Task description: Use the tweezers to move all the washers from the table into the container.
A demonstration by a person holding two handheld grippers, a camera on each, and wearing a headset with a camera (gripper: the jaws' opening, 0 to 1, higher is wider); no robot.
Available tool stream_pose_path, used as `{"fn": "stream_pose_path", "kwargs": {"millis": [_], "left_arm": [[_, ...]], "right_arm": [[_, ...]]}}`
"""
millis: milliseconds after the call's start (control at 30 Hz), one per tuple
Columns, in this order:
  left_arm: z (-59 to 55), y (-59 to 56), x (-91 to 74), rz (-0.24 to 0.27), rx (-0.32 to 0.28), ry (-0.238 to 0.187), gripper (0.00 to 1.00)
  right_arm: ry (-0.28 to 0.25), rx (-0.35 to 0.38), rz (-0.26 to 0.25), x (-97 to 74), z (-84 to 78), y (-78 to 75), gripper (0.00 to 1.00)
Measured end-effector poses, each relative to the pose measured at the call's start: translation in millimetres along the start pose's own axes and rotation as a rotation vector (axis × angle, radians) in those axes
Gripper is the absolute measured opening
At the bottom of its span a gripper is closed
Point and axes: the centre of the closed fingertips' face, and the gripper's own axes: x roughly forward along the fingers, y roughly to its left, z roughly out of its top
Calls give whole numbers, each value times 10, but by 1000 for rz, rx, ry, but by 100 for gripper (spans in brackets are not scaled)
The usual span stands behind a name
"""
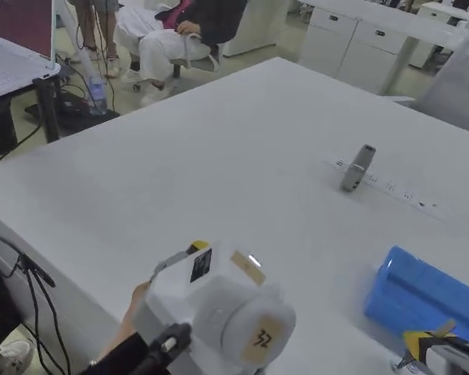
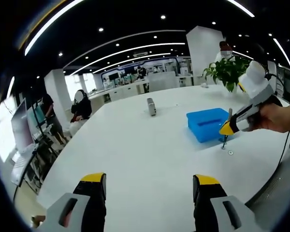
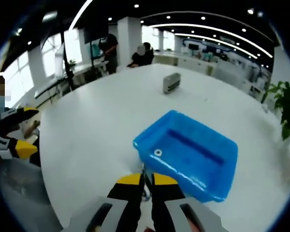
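Tweezers clamped between closed jaws of right gripper, held steep with tips down at the table, presumably so the fine points can nip a thin flat part the broad jaws could not lift. Tips just beside loose washer, lying on the table close to the near wall of blue container; cannot tell whether touching. Binned washer already inside, near the container corner closest to the right gripper, so task judged partly done. Container sitting right next to the pick spot, probably to make the carry short. Person's hand wrapped round the right gripper's handle, gripper pitched downward in front of the container. Left gripper wide open, gripping nothing, low and roughly level over bare table, well apart from the container, aimed toward the work; likely idle since one tool does the job. Grey block far across the table, not involved.
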Motion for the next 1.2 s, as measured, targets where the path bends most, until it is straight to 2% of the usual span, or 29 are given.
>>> {"fn": "stream_pose_path", "kwargs": {"millis": [233,300,333,400,467,567,667,767,867,1000,1067,1100,1133,1200], "left_arm": [[-29,16,8,7,-1,19,74],[-28,15,8,6,3,20,74],[-28,9,7,4,6,20,73],[-19,-3,9,0,11,17,73],[-28,-14,16,-4,11,23,74],[-41,-24,19,-9,12,31,74],[-32,-29,16,-11,10,26,73],[-36,-34,19,-13,11,27,73],[-41,-38,20,-15,11,29,73],[-57,-33,24,-12,17,38,72],[-58,-29,24,-10,16,38,72],[-61,-25,24,-8,16,40,72],[-65,-24,25,-8,17,43,71],[-70,-23,26,-6,20,46,71]], "right_arm": [[-17,-28,-26,-8,-5,37,1],[-5,19,-26,-31,-16,-1,1],[-8,70,-1,-22,-10,35,1],[-32,120,11,-99,43,11,1],[-42,126,17,-119,77,-19,1],[-83,179,44,-241,233,45,1],[-120,197,56,-295,382,29,1],[-184,224,57,-326,605,-15,1],[-230,230,38,-281,817,-115,1],[-255,202,12,-132,928,-230,1],[-254,175,-10,-51,936,-286,2],[-246,132,-43,9,919,-349,2],[-240,109,-55,43,905,-351,2],[-225,114,-42,161,854,-340,2]]}}
